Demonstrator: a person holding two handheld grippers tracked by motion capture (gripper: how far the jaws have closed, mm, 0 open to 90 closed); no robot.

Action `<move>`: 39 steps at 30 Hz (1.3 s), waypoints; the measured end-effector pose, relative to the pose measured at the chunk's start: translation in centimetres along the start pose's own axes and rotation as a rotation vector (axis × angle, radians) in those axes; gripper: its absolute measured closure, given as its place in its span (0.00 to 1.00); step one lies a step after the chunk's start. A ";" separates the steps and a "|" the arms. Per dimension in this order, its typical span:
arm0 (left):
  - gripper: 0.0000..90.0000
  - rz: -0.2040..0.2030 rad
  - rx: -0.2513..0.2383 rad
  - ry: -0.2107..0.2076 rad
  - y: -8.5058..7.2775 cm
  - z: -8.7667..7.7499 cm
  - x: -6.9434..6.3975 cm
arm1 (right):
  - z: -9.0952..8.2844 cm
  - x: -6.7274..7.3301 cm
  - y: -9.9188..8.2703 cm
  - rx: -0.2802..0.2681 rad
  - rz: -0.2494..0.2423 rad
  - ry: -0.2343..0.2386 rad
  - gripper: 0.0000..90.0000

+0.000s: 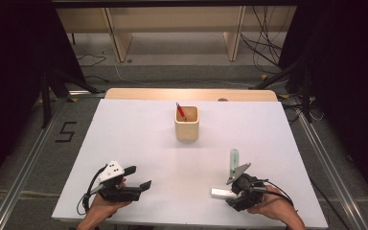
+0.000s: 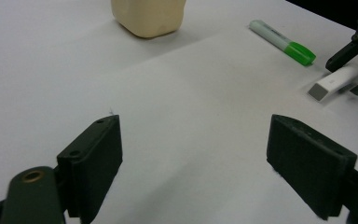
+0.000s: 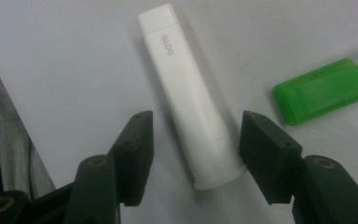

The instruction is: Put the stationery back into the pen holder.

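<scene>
Near the table [image 1: 124, 134] front edge, the white glue tube [image 3: 191, 112] is straddled at twelve o'clock by the right gripper [image 3: 196, 140], jaws apart, not clamped.

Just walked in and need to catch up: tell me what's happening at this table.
A person works with a handheld gripper in each hand. The right gripper straddles the wide end of a white glue tube lying flat, one pad touching it, the other still apart. A green highlighter lies beside it. The left gripper hangs open over bare table. A beige pen cup farther back holds a red pen.
</scene>
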State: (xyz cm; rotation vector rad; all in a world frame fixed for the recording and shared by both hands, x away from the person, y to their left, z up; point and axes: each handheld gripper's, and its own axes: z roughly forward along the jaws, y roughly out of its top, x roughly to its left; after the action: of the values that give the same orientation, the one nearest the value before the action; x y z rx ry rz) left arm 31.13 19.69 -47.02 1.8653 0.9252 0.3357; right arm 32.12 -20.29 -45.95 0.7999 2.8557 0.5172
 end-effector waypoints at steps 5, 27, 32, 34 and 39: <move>0.20 0.004 0.005 0.002 0.0 0.0 0.0 | 0.0 -0.1 0.0 0.009 -0.008 -0.002 0.55; 0.20 0.004 0.005 0.000 0.0 0.1 -0.1 | 0.1 0.1 0.3 0.050 -0.120 -0.007 0.75; 0.20 0.003 0.003 0.000 0.0 0.1 -0.2 | -0.2 0.2 0.4 0.031 -0.116 -0.009 0.75; 0.20 0.003 0.004 0.001 0.0 0.1 -0.1 | -0.4 0.3 0.5 0.014 -0.111 -0.005 0.75; 0.20 0.005 0.005 0.001 0.0 0.1 -0.2 | -1.1 0.7 0.8 -0.042 -0.124 -0.010 0.75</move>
State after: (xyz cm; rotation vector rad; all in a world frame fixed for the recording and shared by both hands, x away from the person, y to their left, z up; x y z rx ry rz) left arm 31.11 19.49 -47.05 1.8724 0.9234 0.3377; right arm 31.66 -19.57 -44.67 0.6126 2.8516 0.5529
